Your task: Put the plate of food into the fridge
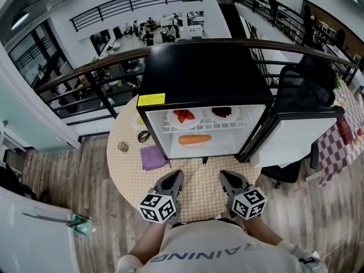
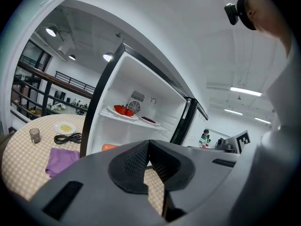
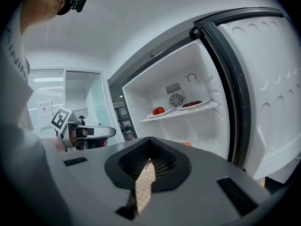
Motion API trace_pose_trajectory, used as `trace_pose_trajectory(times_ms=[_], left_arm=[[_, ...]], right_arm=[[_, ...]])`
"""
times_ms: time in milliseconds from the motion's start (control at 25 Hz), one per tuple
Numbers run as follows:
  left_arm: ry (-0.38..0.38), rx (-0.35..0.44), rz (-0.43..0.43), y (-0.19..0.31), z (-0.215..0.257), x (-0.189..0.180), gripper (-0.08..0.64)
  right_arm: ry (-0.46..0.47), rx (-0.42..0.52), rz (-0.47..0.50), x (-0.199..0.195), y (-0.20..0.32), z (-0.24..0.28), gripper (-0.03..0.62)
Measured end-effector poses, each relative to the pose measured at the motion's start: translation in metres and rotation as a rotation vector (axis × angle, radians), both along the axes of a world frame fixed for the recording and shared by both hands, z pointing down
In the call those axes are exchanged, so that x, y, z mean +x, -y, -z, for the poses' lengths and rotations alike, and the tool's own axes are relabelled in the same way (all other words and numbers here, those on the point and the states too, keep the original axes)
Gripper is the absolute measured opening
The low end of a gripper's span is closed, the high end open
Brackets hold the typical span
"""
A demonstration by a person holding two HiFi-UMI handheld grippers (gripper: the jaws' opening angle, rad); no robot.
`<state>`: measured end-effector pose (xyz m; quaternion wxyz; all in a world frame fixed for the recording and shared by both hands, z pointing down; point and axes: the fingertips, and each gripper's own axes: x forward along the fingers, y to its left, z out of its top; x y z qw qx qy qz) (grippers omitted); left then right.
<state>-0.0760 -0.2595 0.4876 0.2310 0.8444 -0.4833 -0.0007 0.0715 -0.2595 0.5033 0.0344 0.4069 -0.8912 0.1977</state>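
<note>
A small black fridge (image 1: 205, 75) stands on the round table (image 1: 128, 178) with its door (image 1: 296, 138) swung open to the right. On its wire shelf sit a plate of strawberries (image 1: 183, 117) (image 2: 123, 111) (image 3: 158, 111) and a plate of dark food (image 1: 222, 112) (image 2: 148, 120) (image 3: 194, 104). Below the shelf lies an orange item (image 1: 194, 140) (image 2: 108, 146). My left gripper (image 1: 172, 178) (image 2: 148, 141) and right gripper (image 1: 230, 178) (image 3: 149, 140) hover side by side over the table's near edge, short of the fridge. Both are shut and hold nothing.
Left of the fridge on the table lie a purple cloth (image 1: 152, 157) (image 2: 61, 159), a black cable (image 1: 143, 135) (image 2: 68, 138), a small glass (image 1: 123, 147) (image 2: 34, 134) and a small plate of yellow food (image 1: 139, 121) (image 2: 65, 127). A black chair (image 1: 310, 87) stands behind the open door.
</note>
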Motion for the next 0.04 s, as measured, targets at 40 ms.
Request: trace_pose_trajectory(times_ms=[40], left_arm=[[0.001,-0.001,-0.004,0.0008,-0.0009,0.0012,0.009]], right_arm=[[-0.002,-0.001,-0.001,0.0004,0.0007,-0.0007,0.023]])
